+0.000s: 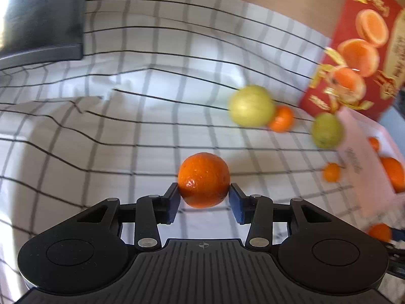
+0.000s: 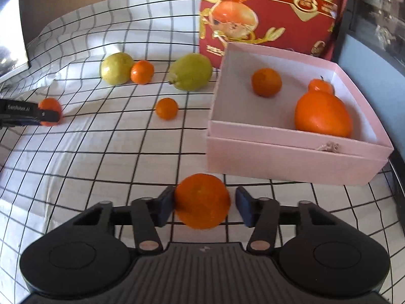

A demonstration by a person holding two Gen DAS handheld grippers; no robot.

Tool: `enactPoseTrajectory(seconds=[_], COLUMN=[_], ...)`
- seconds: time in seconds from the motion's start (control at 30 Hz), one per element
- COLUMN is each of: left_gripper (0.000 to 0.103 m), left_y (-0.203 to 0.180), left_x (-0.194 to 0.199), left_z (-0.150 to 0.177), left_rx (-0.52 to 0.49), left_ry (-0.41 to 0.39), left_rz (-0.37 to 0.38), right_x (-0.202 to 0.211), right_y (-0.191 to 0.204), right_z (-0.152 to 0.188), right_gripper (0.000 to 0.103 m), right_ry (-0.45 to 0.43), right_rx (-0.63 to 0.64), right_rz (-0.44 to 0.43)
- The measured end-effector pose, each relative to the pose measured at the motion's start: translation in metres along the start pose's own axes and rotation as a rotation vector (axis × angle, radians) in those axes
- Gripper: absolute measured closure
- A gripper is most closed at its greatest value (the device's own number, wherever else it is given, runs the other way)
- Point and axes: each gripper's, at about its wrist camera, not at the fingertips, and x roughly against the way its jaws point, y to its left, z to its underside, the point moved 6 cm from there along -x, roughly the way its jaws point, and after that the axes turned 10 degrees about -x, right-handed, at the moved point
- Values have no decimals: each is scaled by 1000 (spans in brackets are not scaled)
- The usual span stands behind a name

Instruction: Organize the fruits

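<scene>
Right wrist view: three boxed oranges (image 2: pixel 266 82), two green fruits (image 2: pixel 190 72); left jaws on orange (image 1: pixel 203 179), right jaws unclear.

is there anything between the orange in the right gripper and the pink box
Nothing visible. The orange sits between the fingers of the right hand-held gripper, and only bare checked cloth lies between it and the near wall of the pink box. That wall itself has to be cleared to get inside.

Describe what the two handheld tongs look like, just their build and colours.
The left tongs and right tongs match: matte black ribbed bodies, two round housings, black linkage arms with silver pivot pins, and dark blue pads. Seen from the right wrist view, the left one carries small white lettering, too blurred to read.
</scene>
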Motion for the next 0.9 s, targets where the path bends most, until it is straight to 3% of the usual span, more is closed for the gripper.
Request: enactPoseTrajectory(seconds=[0.27,0.53,0.77,0.8,0.9], left_gripper=[56,56,56,56,56], left_y=[-66,-94,-90,-90,-88], left_x=[33,49,53,52,52], left_z=[36,70,77,77,76], left_rx=[-65,-82,-62,-60,-51], left_ry=[36,78,75,73,67], left_rz=[149,136,142,142,142], right_x=[9,29,34,35,34], right_y=[3,30,39,38,31], right_z=[7,25,43,43,46], right_gripper=[58,58,57,56,36], right_ry=[14,44,50,47,36], right_rx=[23,65,121,120,112], right_rz=[-35,-132,-126,-127,-93])
